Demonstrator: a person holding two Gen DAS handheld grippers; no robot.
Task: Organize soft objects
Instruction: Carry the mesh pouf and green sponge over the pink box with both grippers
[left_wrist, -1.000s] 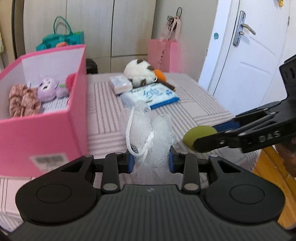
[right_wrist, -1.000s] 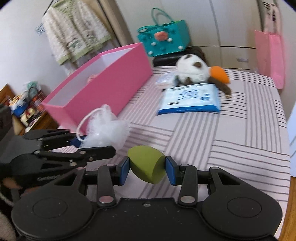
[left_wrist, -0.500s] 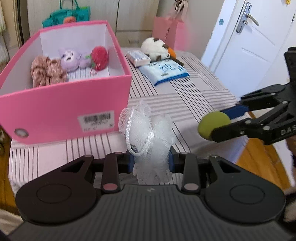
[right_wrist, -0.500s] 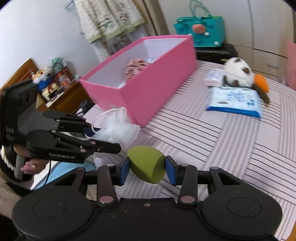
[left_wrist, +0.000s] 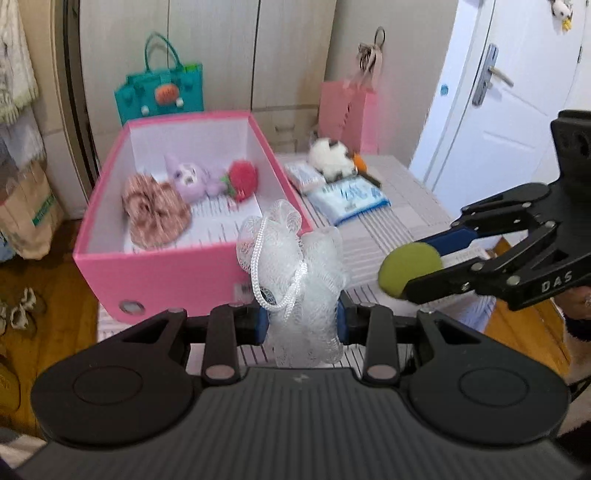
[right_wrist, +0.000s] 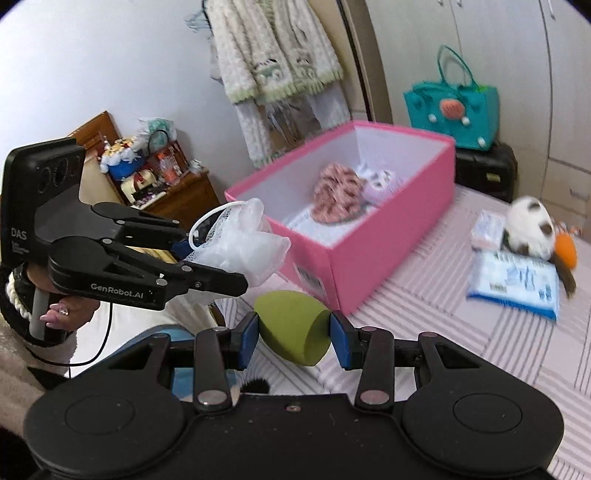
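Observation:
My left gripper (left_wrist: 300, 325) is shut on a white mesh bath pouf (left_wrist: 295, 266) with a cord loop, held in the air before the near end of the pink box (left_wrist: 166, 273). My right gripper (right_wrist: 293, 336) is shut on a green egg-shaped sponge (right_wrist: 291, 332), to the right of the pouf. In the left wrist view the sponge (left_wrist: 408, 267) shows between the right gripper's fingers. The box holds a brown scrunchie (left_wrist: 153, 208), a purple plush (left_wrist: 190, 179) and a red strawberry plush (left_wrist: 242, 177). In the right wrist view the left gripper (right_wrist: 236, 262) carries the pouf (right_wrist: 243, 243) beside the box (right_wrist: 388, 236).
On the striped table (right_wrist: 461, 332) lie a blue wipes pack (right_wrist: 515, 282), a small tissue pack (right_wrist: 487, 229) and a white-brown plush with an orange part (right_wrist: 532, 232). A teal bag (right_wrist: 452, 107), a pink bag (left_wrist: 347, 114), a wooden side cabinet (right_wrist: 177, 192) and a white door (left_wrist: 506, 110) surround the table.
Both grippers have risen and pulled back from the table, each keeping its object. The box's inside now shows from higher up, and its near end is closer to the pouf.

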